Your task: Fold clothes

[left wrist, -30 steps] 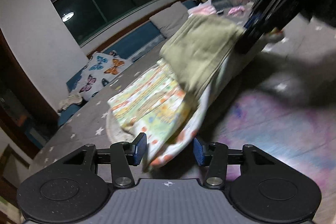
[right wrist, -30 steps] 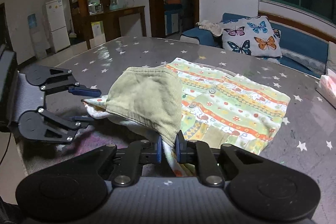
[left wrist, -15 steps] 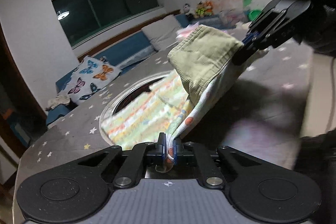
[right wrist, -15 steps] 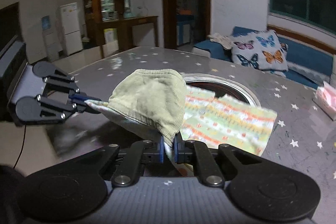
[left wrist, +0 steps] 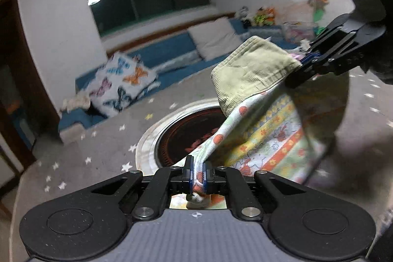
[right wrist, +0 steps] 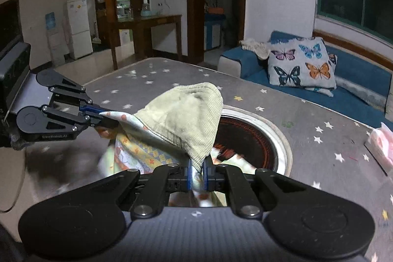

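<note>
A grey star-patterned table (right wrist: 307, 119) has a round dark inset (right wrist: 248, 136) in its middle. Above it hangs the patterned garment (left wrist: 270, 136) with its olive corduroy hood (right wrist: 186, 114), stretched between both grippers. The left gripper (left wrist: 197, 171) and right gripper (right wrist: 196, 173) are each clamped tight on an edge.

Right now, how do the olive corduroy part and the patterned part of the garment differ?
The olive corduroy part is plain and ribbed and forms the raised peak; the patterned part is bright with printed bands and hangs below it. Both are pinched by the left gripper and right gripper, off the table.
</note>
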